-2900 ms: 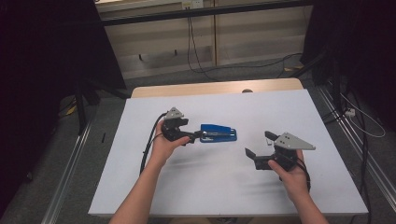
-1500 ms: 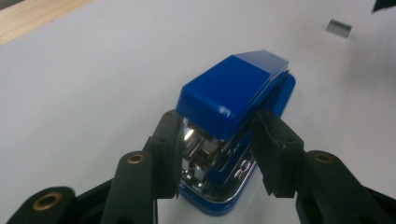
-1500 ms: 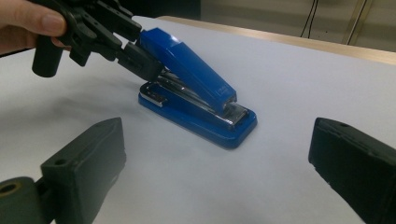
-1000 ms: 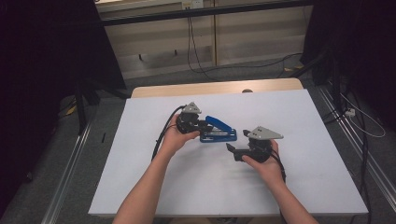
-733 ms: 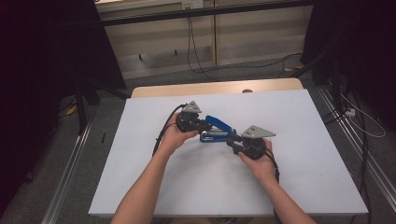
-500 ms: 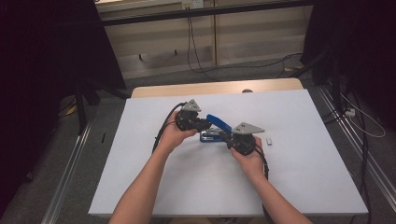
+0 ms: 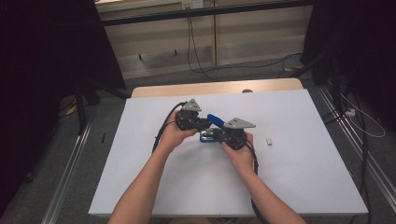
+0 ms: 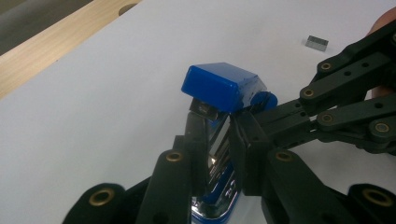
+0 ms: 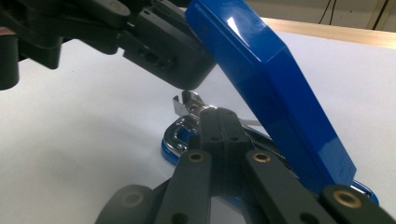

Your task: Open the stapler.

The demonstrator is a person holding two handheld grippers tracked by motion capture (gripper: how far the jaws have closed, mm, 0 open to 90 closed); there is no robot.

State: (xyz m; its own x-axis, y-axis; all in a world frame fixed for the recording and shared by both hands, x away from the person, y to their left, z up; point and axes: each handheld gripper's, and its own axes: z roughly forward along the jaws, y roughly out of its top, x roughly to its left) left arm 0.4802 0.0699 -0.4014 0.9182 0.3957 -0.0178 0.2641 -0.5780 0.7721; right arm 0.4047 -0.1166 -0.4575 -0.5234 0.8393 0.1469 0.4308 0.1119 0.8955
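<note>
A blue stapler [image 7: 214, 119] lies at the middle of the white table [image 7: 303, 186] with its lid tilted up. My left gripper [image 7: 205, 125] is shut on the stapler, and its jaws have just been closing. In the left gripper view its fingers [image 8: 194, 140] clamp the metal magazine [image 8: 215, 151] below the raised lid [image 8: 219, 86]. My right gripper [image 7: 213, 135] comes in from the right, shut. In the right gripper view its closed tips [image 9: 217, 116] rest at the metal rail under the lid [image 9: 266, 84]. Whether they pinch anything is unclear.
A small grey block of staples [image 7: 269, 141] lies on the table just right of my right hand. A strip of bare wood [image 7: 215, 87] runs along the far edge. Cables trail from both grippers toward the front of the table.
My right gripper has moved left across the table to the stapler and its jaws have shut. The staple block now lies where that hand was. The left hand has hardly moved.
</note>
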